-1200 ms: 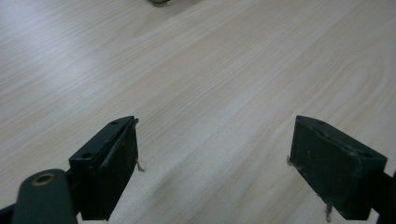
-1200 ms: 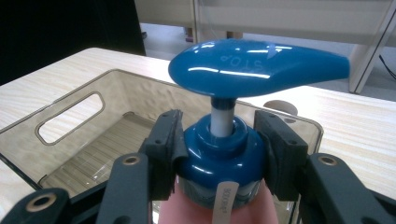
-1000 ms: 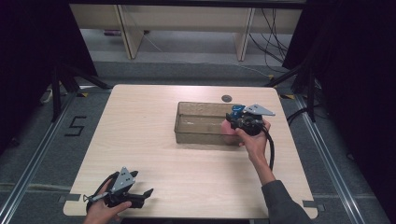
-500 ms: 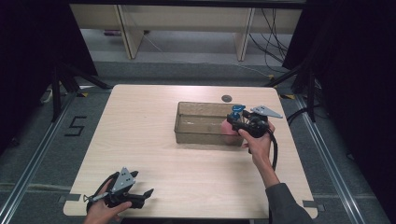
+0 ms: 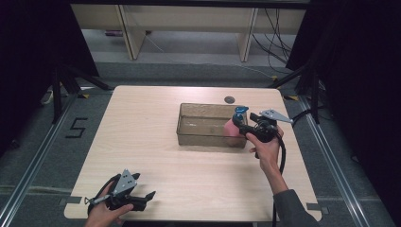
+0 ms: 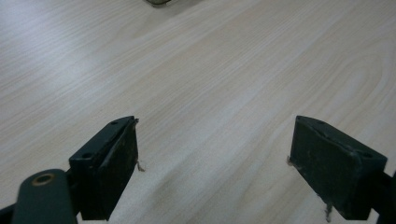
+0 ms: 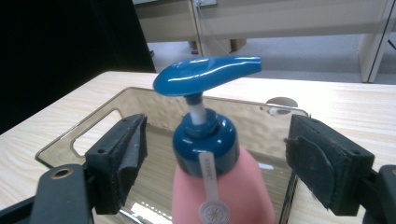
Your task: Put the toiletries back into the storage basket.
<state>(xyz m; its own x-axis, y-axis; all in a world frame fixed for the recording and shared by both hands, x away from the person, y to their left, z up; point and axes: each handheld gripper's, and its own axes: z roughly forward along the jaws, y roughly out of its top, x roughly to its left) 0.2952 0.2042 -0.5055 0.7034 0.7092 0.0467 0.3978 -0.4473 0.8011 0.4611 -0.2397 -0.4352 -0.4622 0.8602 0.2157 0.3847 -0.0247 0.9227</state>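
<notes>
Pink plastic pump bottle (image 7: 219, 186), blue collar and blue dispenser head; stands upright inside the clear brown-tinted tray (image 5: 203, 109), at its right end, near corner. Long axis vertical; in the right gripper view the spout points to the picture's right.

Tray: rectangular, see-through walls, cut-out handle in the end wall, set right of centre on the pale wood-grain surface (image 5: 142, 142). A small dark round fitting (image 5: 230, 99) lies in the surface just beyond the tray's far edge.

Right hand-held gripper (image 5: 241, 124): held at the tray's right end, jaws to either side of the bottle's collar. Its jaws have just been opening; they now stand wide, pads clear of the collar on both sides, bottle between them but not gripped. Judged: the bottle has been set down in the tray and let go.

Left hand-held gripper (image 5: 146, 196): rests at the near left corner of the surface, well apart from tray and bottle, jaws wide open with nothing between them.

Governing relation: the bottle lies straight ahead of the right hand-held gripper, between its jaws, so the right hand is much the nearer. Judged: any withdrawal must run back along the jaws' line, or upward, to clear collar and spout without tipping the bottle.
</notes>
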